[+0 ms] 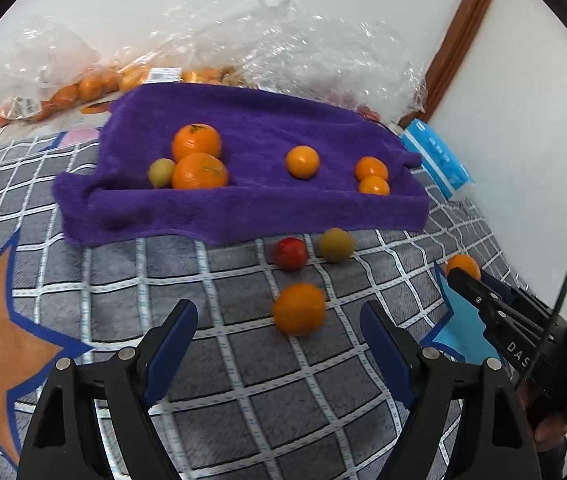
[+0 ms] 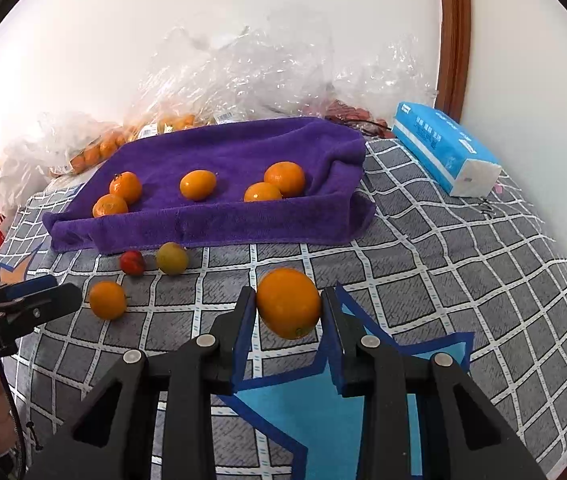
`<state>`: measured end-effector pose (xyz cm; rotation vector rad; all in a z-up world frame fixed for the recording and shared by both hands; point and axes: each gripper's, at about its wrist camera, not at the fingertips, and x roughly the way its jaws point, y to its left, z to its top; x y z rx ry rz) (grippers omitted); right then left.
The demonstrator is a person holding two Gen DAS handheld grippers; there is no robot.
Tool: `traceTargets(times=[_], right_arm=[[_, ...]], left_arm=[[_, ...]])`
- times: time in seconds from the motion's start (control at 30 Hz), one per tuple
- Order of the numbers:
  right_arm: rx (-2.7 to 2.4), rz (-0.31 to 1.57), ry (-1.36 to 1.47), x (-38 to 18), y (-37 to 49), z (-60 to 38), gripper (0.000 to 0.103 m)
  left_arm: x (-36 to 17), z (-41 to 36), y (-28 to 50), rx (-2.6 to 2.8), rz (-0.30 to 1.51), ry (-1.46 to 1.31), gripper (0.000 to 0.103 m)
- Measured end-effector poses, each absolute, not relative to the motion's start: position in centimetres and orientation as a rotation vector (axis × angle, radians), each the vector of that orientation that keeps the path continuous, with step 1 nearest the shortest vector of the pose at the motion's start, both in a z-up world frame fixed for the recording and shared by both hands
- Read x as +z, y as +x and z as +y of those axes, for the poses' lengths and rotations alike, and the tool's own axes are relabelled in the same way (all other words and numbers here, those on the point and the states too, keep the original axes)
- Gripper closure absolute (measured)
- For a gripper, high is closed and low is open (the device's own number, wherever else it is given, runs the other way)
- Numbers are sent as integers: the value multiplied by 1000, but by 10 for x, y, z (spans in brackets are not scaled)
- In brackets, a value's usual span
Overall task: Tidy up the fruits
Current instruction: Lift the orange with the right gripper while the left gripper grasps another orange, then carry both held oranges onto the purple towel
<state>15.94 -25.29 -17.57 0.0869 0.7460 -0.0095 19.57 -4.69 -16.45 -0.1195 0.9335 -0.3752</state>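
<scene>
A grey checked bedspread (image 2: 463,264) carries a purple towel-lined tray (image 2: 211,220) of oranges. A round orange (image 2: 288,303) is clamped between the right gripper (image 2: 288,320) fingers, short of the tray. The left gripper (image 1: 279,344) fingers are held apart, empty, before a loose orange (image 1: 299,314). Carrying to the tray seems next.
</scene>
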Motion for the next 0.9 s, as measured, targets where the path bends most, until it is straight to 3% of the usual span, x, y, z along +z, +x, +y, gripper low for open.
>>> traceTargets(times=[0.1, 0.2, 0.33, 0.9], right_arm=[[0, 746, 84, -178, 158, -257, 70], [8, 748, 70, -181, 158, -260, 70], [18, 747, 60, -183, 158, -263, 70], [56, 703, 64, -150, 169, -247, 70]], left_arm=[[-170, -62, 199, -349, 946, -65, 27], [-183, -75, 203, -301, 970, 6, 40], [-183, -85, 201, -290, 940, 84, 72], [-137, -49, 204, -199, 916, -11, 72]])
